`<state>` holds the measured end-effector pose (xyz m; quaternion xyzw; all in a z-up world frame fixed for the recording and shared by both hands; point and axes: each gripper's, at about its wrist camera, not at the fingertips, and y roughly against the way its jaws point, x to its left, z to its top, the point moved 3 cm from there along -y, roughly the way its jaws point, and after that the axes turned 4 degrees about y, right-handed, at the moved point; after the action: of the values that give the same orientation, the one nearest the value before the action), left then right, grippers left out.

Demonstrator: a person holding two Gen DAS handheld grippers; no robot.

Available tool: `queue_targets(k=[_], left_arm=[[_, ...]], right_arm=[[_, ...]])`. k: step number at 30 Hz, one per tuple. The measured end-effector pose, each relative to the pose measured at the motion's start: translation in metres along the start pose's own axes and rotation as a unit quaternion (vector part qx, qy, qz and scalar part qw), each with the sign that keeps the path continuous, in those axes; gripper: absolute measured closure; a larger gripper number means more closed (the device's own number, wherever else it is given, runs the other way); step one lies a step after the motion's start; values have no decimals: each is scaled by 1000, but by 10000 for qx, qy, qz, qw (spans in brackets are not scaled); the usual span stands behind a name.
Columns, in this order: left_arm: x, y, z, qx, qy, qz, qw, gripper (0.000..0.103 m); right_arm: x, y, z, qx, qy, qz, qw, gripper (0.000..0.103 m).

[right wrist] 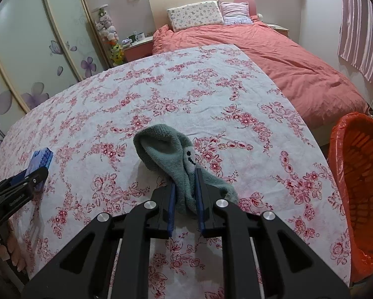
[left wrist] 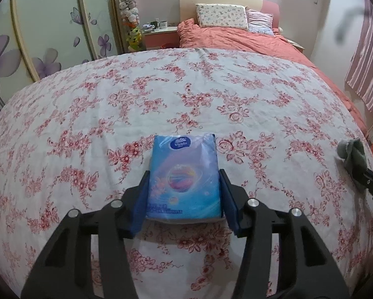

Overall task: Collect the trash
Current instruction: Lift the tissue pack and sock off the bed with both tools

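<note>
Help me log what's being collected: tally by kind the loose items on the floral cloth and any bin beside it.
Blue plastic-wrapped tissue pack, between the left gripper's fingers: 1
Grey-green fuzzy sock, pinched by the right gripper: 1
Basket lined with an orange plastic bag: 1
Total: 3

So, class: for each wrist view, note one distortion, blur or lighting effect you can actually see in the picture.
Left wrist view: fisheye bends the floral table into a dome; a blurred dark smear sits on the wall upper right; the tissue pack in the left claw stays sharp. Right wrist view: wardrobe edges bow, corners vignette black, and the sock in the right claw throws a soft shadow.
</note>
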<state>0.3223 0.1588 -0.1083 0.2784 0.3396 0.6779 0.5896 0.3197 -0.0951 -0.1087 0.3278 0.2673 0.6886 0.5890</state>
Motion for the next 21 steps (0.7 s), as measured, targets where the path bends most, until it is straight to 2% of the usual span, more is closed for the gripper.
queue_targets(k=[2,12,17,21], left_arm=[[-1,1,0,-14,-7,18,10000,52],[-18,33,-1,-279,-81,-173,9994,53],[-49,67,1,-515,-243,-480,9972,53],[-84,96,1,-668,-405,-880,9931,53]], right_arm=[[-2,2,-1,-32,-31,74,10000,94],[-16,45,3,-410,-221,321,9984,95],[-30,84,7,-792,-332,344,9957,95],[-50,117,5,-1088,-474,257,9926,95]])
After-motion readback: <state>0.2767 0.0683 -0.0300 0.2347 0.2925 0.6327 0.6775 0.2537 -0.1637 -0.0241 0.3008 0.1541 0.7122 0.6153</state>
